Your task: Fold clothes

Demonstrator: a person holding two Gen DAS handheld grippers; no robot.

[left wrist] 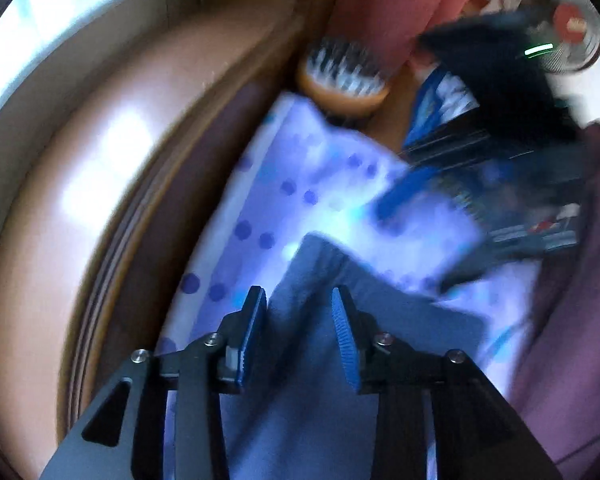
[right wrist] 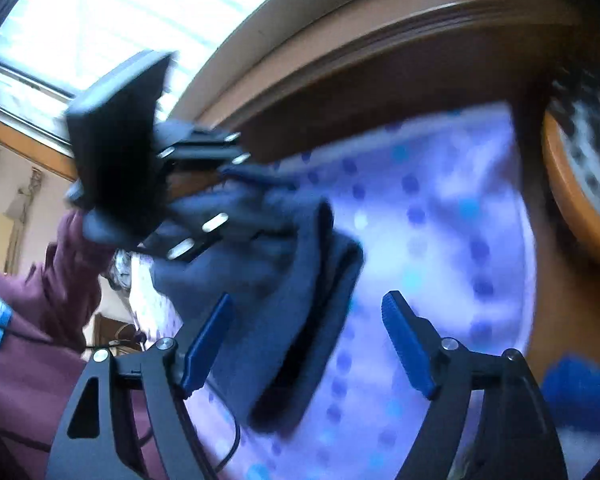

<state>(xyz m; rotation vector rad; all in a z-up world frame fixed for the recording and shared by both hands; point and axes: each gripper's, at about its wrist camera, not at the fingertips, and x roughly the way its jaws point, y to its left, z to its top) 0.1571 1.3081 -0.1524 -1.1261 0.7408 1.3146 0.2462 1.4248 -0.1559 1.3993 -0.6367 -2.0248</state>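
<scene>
Both views are motion-blurred. My left gripper points steeply down over a grey-blue garment, which lies folded on a white cloth with blue dots. Its jaws stand partly apart; the garment lies below and between the blue pads, but neither pad presses on it, so I log this one as released. From the right wrist view the same gripper appears as a dark blurred body at the upper left, its tips at the top of the garment, with my maroon sleeve behind it. My right gripper is spread wide and holds nothing; its left pad sits over the garment's near edge, and its right pad is over bare dotted cloth. The garment shows a thick doubled edge on its right side, running down toward the lower centre of that view. The dotted cloth lies along a brown wooden ledge. A round wooden brush with dark bristles sits just beyond the far end of the cloth. In the left wrist view my right gripper appears as a dark blur at the upper right, above the far part of the dotted cloth. A red-centred fan stands behind it. A bright window fills the top left of the right wrist view.
</scene>
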